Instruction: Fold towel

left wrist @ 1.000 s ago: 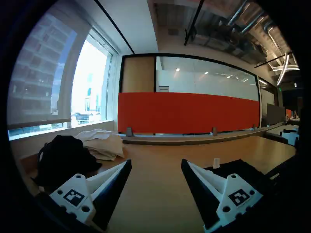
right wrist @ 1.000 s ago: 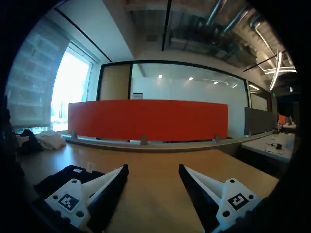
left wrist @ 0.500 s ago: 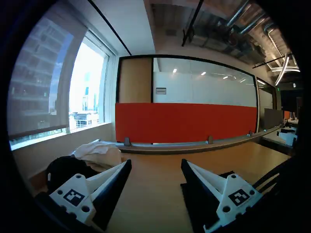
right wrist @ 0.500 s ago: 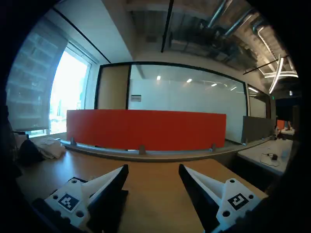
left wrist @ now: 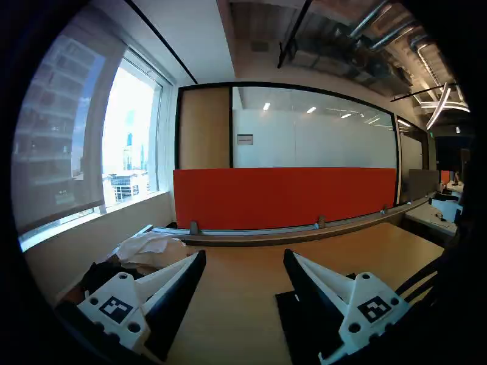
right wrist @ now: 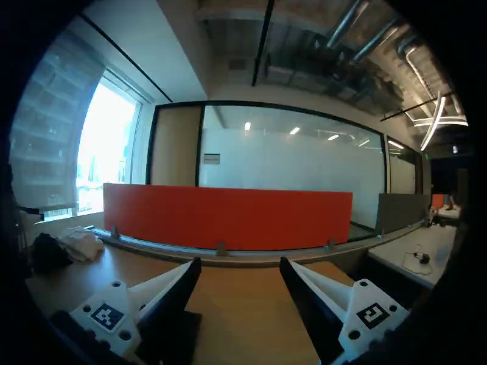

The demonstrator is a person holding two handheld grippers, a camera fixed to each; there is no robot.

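A flat black towel [left wrist: 285, 313] lies on the wooden table [left wrist: 243, 292], low in the left gripper view, mostly hidden behind the right-hand finger. My left gripper [left wrist: 243, 254] is open above the table, with nothing between its fingers. In the right gripper view a dark corner of the black towel [right wrist: 190, 328] peeks out beside the left-hand finger. The right gripper [right wrist: 239, 261] is also open and holds nothing. I cannot tell whether either gripper touches the towel.
A heap of white and beige cloth [left wrist: 149, 249] with a black garment [left wrist: 100, 274] beside it sits at the table's far left by the window. An orange divider [left wrist: 280, 194] closes the table's far edge. Another desk [right wrist: 414, 252] stands at the right.
Both views have tilted up and drawn back. The table and the black towel have sunk lower in each view, and the cloth heap looks smaller. Both grippers stayed open.
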